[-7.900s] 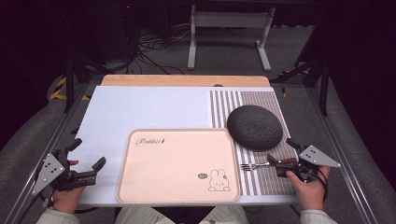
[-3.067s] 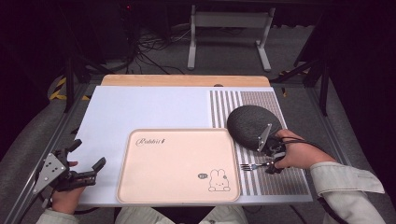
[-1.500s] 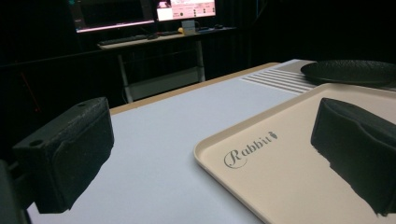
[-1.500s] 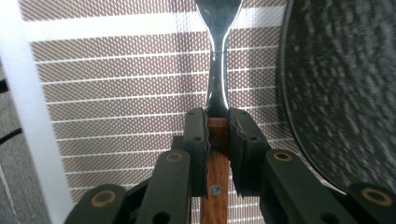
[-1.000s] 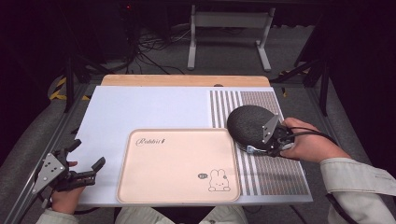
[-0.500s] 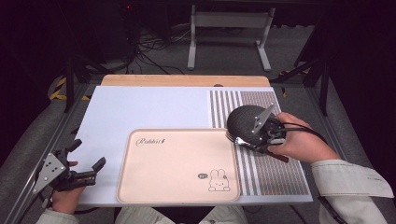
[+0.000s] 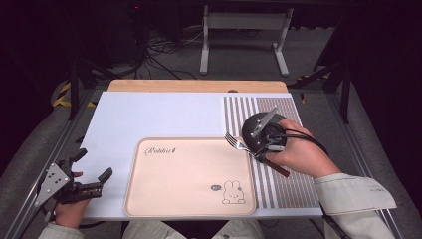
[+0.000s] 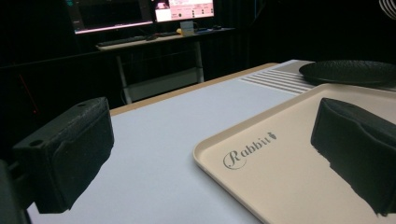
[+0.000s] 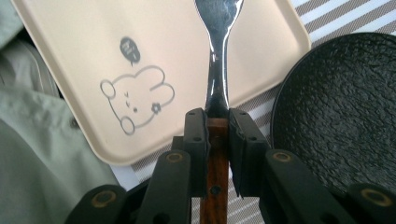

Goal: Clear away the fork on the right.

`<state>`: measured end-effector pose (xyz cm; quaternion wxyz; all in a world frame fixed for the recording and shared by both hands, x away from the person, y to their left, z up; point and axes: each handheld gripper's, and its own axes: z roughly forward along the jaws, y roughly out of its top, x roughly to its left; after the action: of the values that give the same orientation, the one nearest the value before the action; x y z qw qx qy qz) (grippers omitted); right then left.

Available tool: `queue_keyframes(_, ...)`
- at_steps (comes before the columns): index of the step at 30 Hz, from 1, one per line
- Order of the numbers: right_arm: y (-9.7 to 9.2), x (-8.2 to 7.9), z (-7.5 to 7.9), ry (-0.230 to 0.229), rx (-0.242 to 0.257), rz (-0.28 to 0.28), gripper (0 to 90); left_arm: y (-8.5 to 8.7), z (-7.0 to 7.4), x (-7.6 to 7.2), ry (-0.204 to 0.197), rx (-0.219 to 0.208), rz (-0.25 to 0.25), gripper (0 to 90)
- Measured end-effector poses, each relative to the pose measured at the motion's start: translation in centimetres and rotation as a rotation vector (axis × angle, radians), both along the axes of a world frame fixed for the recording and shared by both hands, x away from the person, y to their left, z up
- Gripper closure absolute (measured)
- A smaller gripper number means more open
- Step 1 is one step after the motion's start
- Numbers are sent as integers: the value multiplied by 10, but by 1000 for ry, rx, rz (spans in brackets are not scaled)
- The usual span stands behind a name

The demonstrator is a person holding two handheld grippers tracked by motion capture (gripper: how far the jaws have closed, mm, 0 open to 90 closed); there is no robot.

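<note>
While the right gripper (image 9: 217, 123) pinches the wood-handled steel fork (image 9: 217, 56) right where the brown handle meets the metal neck, the tines hang over the far right corner of the beige rectangular tray with the rabbit drawing (image 7: 189, 174). That's a narrow grip on a slim, smooth stem, so I'd judge the fork could swivel between the pads and tip down, or slide out if the hand tilts. The black round textured plate (image 9: 341, 107) sits just beside the tray's right edge, and a careless swing could clip its rim. Off the tray's near left corner, the left gripper (image 7: 92, 172) rests with jaws spread wide, holding nothing.
</note>
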<state>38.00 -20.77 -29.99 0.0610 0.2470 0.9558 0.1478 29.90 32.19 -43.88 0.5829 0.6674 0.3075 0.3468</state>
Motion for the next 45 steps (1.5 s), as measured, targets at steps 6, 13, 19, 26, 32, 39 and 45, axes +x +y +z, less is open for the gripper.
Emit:
queue_keyframes(6, 15, 0, 1, -1, 39, -72, 790, 0, 0, 0, -2, -2, -2, 1)
queue_keyframes(13, 31, 3, -3, 7, 39, -110, 790, -1, 0, 0, -5, -1, -4, 1)
queue_keyframes(19, 42, 8, -7, 5, 37, -195, 790, 0, 0, 0, -3, -4, -5, 0)
queue_keyframes(26, 50, 12, -14, 13, 49, -314, 790, 0, 1, 0, -6, -3, -5, 1)
queue_keyframes(32, 54, 14, -19, 40, 60, -360, 790, 0, 1, 0, -4, -2, -6, 1)
queue_keyframes(39, 58, 16, -25, 44, 78, -420, 790, 0, 1, 1, -5, -2, -7, 1)
queue_keyframes(45, 66, 18, -31, 52, 74, -426, 790, 0, 1, 1, -5, -4, -8, 1)
